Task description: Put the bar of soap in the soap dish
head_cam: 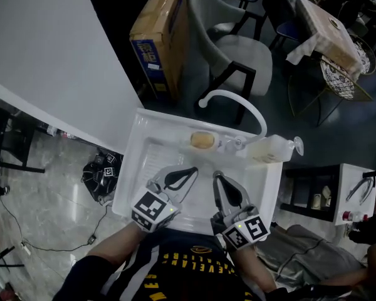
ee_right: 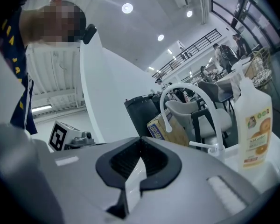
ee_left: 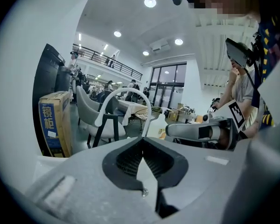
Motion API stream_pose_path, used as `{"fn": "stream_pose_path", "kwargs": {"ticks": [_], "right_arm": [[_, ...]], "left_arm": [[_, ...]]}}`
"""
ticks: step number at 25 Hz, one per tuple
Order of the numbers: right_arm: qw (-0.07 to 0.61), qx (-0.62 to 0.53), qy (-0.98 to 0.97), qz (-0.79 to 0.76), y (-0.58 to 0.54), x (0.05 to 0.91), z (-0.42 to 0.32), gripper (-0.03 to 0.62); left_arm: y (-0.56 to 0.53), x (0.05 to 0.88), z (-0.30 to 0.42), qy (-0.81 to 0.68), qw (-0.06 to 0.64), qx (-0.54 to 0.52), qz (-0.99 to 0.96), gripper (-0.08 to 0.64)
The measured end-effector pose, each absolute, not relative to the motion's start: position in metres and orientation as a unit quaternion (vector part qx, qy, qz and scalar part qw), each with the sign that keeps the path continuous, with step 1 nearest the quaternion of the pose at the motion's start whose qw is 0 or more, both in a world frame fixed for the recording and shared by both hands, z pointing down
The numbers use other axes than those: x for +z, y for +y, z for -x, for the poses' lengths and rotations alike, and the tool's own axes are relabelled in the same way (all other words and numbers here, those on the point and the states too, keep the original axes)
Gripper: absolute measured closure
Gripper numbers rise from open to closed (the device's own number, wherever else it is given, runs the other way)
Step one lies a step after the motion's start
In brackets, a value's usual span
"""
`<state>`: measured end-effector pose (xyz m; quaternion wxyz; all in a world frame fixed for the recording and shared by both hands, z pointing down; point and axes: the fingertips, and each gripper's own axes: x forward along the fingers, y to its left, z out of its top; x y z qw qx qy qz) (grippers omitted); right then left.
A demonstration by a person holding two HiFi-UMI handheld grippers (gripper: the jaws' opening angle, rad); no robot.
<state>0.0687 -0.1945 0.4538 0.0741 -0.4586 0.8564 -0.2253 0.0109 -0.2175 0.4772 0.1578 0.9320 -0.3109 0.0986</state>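
A tan oval bar of soap lies in a pale soap dish on the back ledge of the white sink, just left of the faucet's base. Both grippers hover over the basin, nearer to me than the soap and apart from it. My left gripper is shut with nothing between its black pads. My right gripper sits beside it, its jaws also closed tip to tip and empty. Neither gripper view shows the soap; each looks level over the sink's rim.
A white arched faucet rises behind the sink. A pale soap bottle with an orange label stands at the back right corner. Beyond are a cardboard box, a grey chair and a white wall at left.
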Motion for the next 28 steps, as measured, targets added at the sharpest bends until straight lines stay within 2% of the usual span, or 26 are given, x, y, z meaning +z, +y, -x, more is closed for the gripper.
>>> {"fn": "stream_pose_path", "kwargs": {"ticks": [28], "right_arm": [[0.073, -0.215, 0.864, 0.45, -0.176, 0.442, -0.083, 0.591]], "left_arm": [[-0.204, 0.459, -0.027, -0.299, 0.096, 0.112, -0.943, 0.547]]}}
